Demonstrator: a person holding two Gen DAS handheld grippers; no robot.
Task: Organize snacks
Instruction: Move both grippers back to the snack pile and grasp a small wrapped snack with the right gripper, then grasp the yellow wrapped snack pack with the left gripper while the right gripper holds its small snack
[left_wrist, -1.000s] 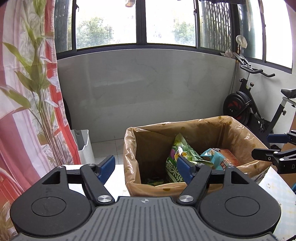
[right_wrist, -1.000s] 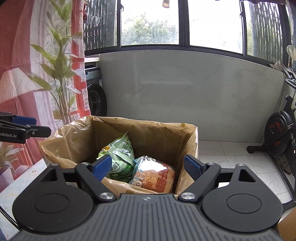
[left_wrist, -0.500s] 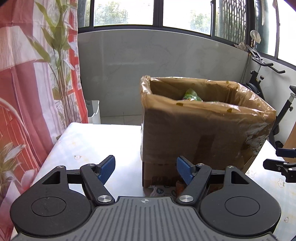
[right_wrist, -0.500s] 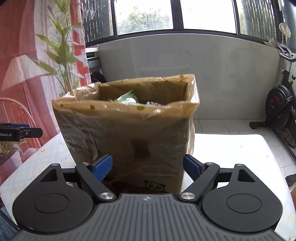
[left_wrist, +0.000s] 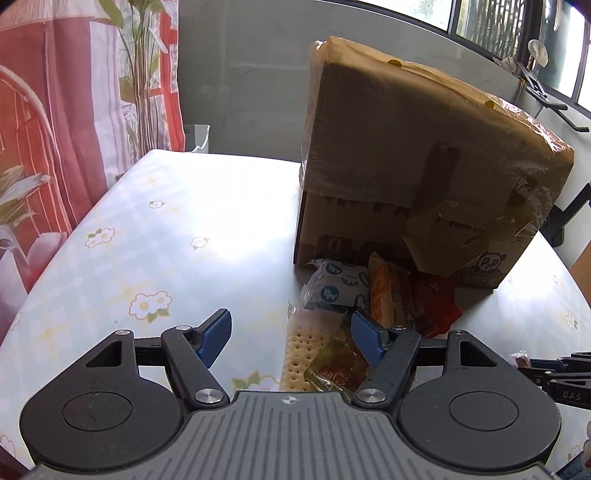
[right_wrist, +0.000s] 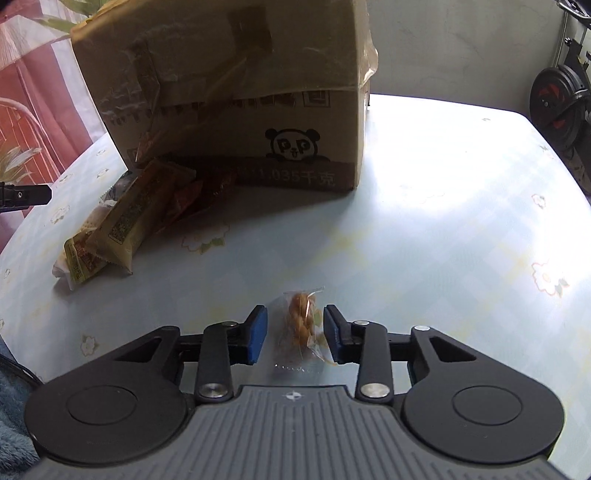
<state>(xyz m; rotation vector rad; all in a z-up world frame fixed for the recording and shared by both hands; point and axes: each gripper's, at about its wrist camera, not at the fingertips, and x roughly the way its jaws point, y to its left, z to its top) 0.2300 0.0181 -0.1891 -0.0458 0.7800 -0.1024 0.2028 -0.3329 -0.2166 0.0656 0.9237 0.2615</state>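
A small clear packet of orange snack (right_wrist: 301, 321) lies on the flowered table (right_wrist: 443, 221) between the pads of my right gripper (right_wrist: 295, 328). Its jaws are closing; the right pad meets the wrapper and a thin gap shows at the left pad. Further left a pile of snacks leans against the tall cardboard box (right_wrist: 240, 92). In the left wrist view the pile shows a blue-and-white packet (left_wrist: 340, 288), an orange bar (left_wrist: 388, 291), a red packet (left_wrist: 432, 299) and a cracker pack (left_wrist: 299, 354). My left gripper (left_wrist: 291, 325) hangs open over the cracker pack's far end, holding nothing.
The box (left_wrist: 406, 147) is lined with brown plastic and blocks the far middle of the table (left_wrist: 147, 240). A red-and-white curtain (left_wrist: 55, 129) hangs past the left edge. An exercise bike (right_wrist: 557, 99) stands off the far right corner.
Both grippers have dropped from above the box's open top to just over the table in front of it. The right jaws have narrowed around the small orange packet; the left jaws stay wide.
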